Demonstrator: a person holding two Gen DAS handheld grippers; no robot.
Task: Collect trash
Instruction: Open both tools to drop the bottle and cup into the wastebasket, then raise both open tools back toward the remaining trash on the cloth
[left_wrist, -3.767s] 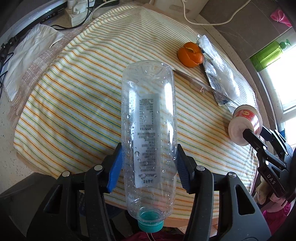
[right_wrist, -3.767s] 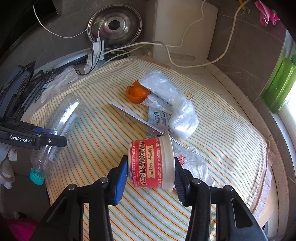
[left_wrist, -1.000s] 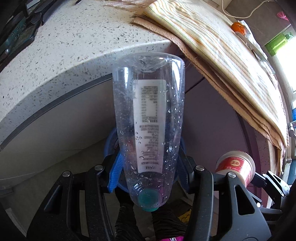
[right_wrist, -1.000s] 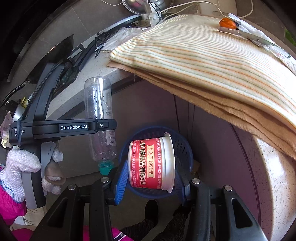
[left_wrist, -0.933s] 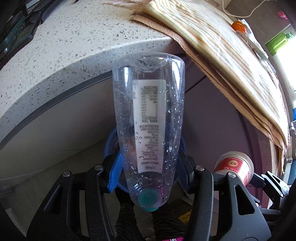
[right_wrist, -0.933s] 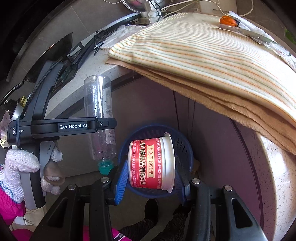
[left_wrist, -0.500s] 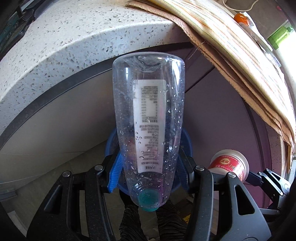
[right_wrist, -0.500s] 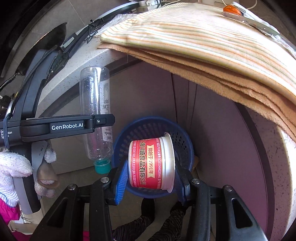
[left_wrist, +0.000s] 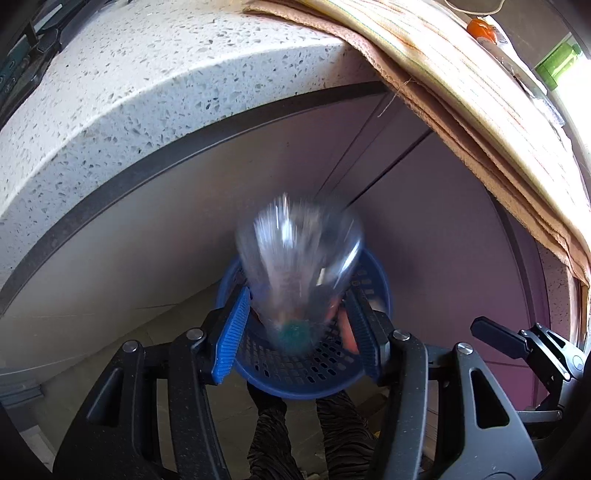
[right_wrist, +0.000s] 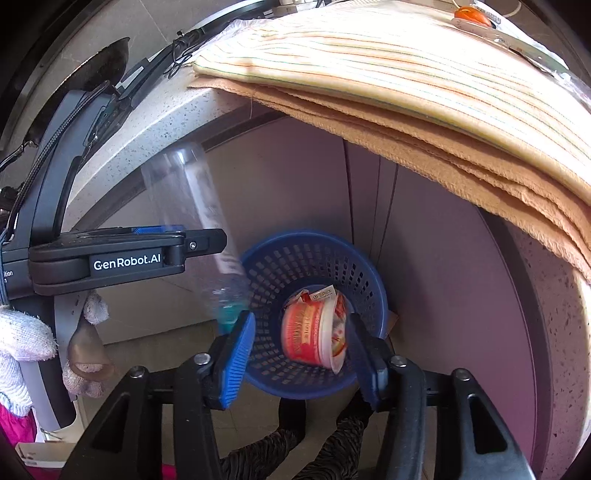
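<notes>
From the left wrist view, the left gripper (left_wrist: 297, 334) has its blue-padded jaws spread wide, and the clear plastic bottle (left_wrist: 299, 273) is a blur between them, cap downward, touching neither pad, right over the blue basket (left_wrist: 306, 373) on the floor. Above it curves the speckled countertop (left_wrist: 147, 77) with the striped cloth (left_wrist: 480, 88) hanging over its edge, and the tip of the right gripper (left_wrist: 495, 338) pokes in at the right. From the right wrist view, the right gripper (right_wrist: 301, 352) also stands wide, and the red cup (right_wrist: 314, 332) lies tilted inside the blue basket (right_wrist: 291, 266), loose of both pads. To the left, the bottle (right_wrist: 199, 229) hangs slanted and blurred just beside the basket's rim, next to the left gripper (right_wrist: 199, 242), whose spread I cannot tell from this side. An orange peel (right_wrist: 467, 14) sits up on the cloth (right_wrist: 388, 62).
</notes>
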